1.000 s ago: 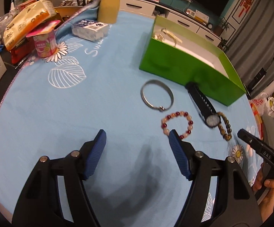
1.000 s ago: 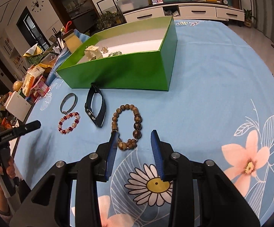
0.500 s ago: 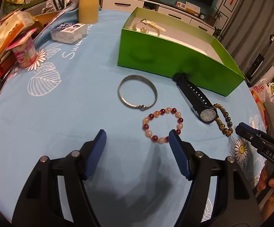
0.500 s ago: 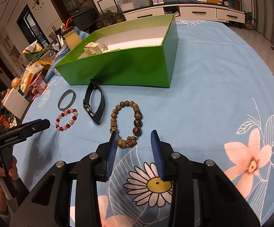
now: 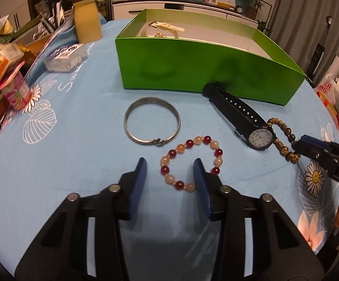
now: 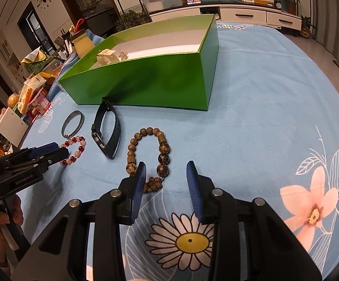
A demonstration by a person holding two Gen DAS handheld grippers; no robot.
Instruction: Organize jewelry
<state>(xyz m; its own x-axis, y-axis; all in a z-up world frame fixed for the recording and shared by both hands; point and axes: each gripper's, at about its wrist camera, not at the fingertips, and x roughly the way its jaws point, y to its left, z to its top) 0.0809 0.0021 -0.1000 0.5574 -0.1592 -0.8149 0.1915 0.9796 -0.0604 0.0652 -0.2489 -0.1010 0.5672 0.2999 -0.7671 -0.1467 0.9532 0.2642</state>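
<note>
Just changed: the left claw (image 5: 169,175) is closing its blue pads around the near arc of the red-and-cream bead bracelet (image 5: 190,162); the beads sit between the pads, which do not yet press on them.
Meaning for the task: I judge this the start of the pick-up, with this bracelet next for the green cardboard box (image 5: 207,70).
Against a second ago: the left claw stood much wider then and hung over bare blue cloth, the bracelet well ahead and to its right; now it has slid forward and the bracelet lies right at the tips.
Right claw: the right claw (image 6: 166,178) sits partly open, as it did before, with the brown wooden bead bracelet (image 6: 147,157) at its tips; the flower-shaped bead rests beside the left pad, nothing gripped.
Bench: the bench with its light blue flowered cloth (image 6: 263,107) carries everything.
Still loose: a plain silver metal bangle (image 5: 152,123) lies just far-left of the red beads, and a black-strapped wristwatch with a white dial (image 5: 242,117) lies to their right, its strap end touching the box front.
Already in the box: a pale cream strap and small glittery pieces in the far left corner; I cannot tell exactly what they are.
Watch for: round beads may roll or slip as the pads meet.
</note>
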